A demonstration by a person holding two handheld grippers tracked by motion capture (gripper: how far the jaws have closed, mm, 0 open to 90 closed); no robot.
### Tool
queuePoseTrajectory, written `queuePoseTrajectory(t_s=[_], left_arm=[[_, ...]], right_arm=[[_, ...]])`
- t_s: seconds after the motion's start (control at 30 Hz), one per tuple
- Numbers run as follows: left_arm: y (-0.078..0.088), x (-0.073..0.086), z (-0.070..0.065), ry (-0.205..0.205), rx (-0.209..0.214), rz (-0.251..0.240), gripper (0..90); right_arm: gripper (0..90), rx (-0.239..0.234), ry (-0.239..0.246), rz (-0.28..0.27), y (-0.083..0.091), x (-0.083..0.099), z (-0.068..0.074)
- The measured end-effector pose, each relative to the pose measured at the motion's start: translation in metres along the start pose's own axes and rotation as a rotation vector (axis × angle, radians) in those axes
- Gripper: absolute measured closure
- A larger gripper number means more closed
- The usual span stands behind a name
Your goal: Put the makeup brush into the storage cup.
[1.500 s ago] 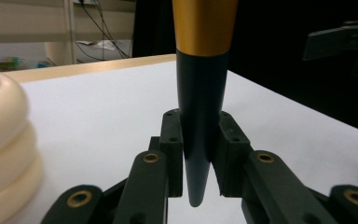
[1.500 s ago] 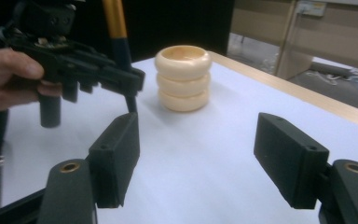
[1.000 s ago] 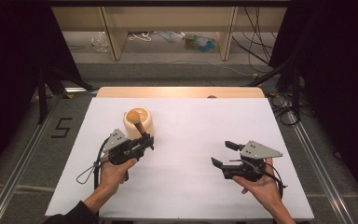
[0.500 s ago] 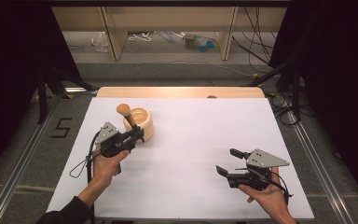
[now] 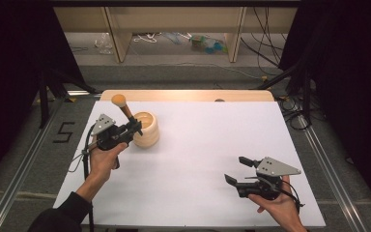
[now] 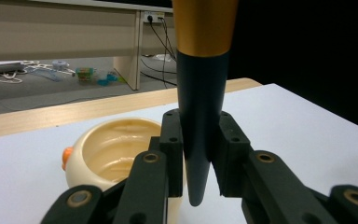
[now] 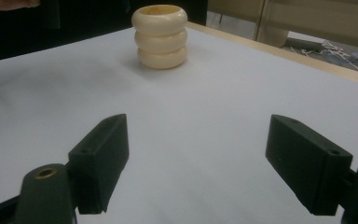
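1. White sheeting covers the counter point(image 5: 188, 159), with a wooden strip along its far edge and a dark room around it.
2. At the far left of the counter stands a cream ribbed holder point(image 5: 147, 129), upright and open at the top.
3. The left gripper point(image 5: 134, 128) hangs just left of the holder, its fingers point(image 6: 172, 149) clenched on the dark tapered end of a stick point(image 5: 124, 109).
4. That stick tilts up and to the far left, its orange knob on top, clear of the holder.
5. The right gripper point(image 5: 237, 170) hovers at the near right, well apart from the holder, fingers point(image 7: 100, 161) released with nothing between them.
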State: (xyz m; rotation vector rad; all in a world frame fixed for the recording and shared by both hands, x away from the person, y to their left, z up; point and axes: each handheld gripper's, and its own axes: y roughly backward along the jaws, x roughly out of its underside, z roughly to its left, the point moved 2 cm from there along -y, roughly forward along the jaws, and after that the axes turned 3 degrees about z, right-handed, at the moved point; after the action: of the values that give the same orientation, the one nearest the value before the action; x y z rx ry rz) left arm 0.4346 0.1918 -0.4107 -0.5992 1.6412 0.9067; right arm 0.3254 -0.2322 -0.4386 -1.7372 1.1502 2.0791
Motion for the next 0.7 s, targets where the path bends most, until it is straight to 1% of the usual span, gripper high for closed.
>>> queuePoseTrajectory(t_s=[0.07, 0.13, 0.17, 0.2, 0.27, 0.3, 0.33, 0.37, 0.4, 0.43, 0.53, 0.57, 0.6, 0.63, 0.7], left_arm=[[-0.002, -0.004, 0.001, 0.015, -0.010, -0.004, 75.9], [-0.005, -0.007, 0.004, 0.016, -0.014, -0.001, 75.8], [-0.006, -0.008, 0.005, 0.009, -0.017, -0.001, 75.8], [-0.008, -0.009, 0.006, 0.010, -0.022, 0.001, 75.9], [-0.011, -0.011, 0.009, 0.018, -0.030, 0.001, 75.8], [-0.012, -0.011, 0.010, 0.030, -0.032, 0.005, 75.9], [-0.014, -0.012, 0.012, 0.026, -0.036, 0.009, 75.9], [-0.015, -0.013, 0.013, 0.023, -0.043, 0.010, 75.8], [-0.017, -0.013, 0.016, 0.009, -0.042, 0.013, 75.9], [-0.019, -0.014, 0.016, 0.028, -0.044, 0.011, 75.9], [-0.024, -0.015, 0.020, 0.024, -0.049, 0.010, 75.8], [-0.025, -0.015, 0.021, 0.027, -0.049, 0.009, 75.9], [-0.027, -0.015, 0.021, 0.036, -0.053, 0.011, 75.8], [-0.029, -0.014, 0.022, 0.035, -0.053, 0.013, 75.8], [-0.032, -0.012, 0.024, 0.029, -0.060, 0.018, 75.8]], right_arm=[[22.4, -0.001, -0.002, -0.006, -0.001, 0.000, 0.000], [22.3, -0.001, -0.003, -0.003, 0.000, 0.000, -0.001], [22.3, -0.003, -0.003, -0.005, 0.000, 0.000, -0.001], [22.3, 0.002, -0.004, -0.011, 0.000, 0.000, -0.001], [22.0, -0.002, -0.005, -0.015, 0.000, 0.000, 0.000], [21.6, 0.001, -0.004, 0.004, 0.001, 0.000, -0.001], [21.3, 0.002, -0.004, 0.010, 0.002, 0.000, 0.000], [20.6, -0.004, -0.007, -0.015, -0.001, 0.000, 0.000], [18.8, -0.005, -0.009, -0.017, -0.001, 0.000, 0.000], [17.1, -0.002, -0.011, -0.012, -0.001, 0.000, 0.000], [16.7, 0.006, -0.009, -0.024, -0.002, 0.000, -0.001], [16.7, 0.001, -0.025, -0.007, -0.001, 0.000, 0.000], [16.6, 0.004, -0.014, -0.024, -0.002, 0.000, 0.000], [16.6, 0.004, -0.014, -0.024, -0.002, -0.001, 0.000], [16.6, 0.007, -0.013, -0.008, -0.001, -0.001, 0.000]])
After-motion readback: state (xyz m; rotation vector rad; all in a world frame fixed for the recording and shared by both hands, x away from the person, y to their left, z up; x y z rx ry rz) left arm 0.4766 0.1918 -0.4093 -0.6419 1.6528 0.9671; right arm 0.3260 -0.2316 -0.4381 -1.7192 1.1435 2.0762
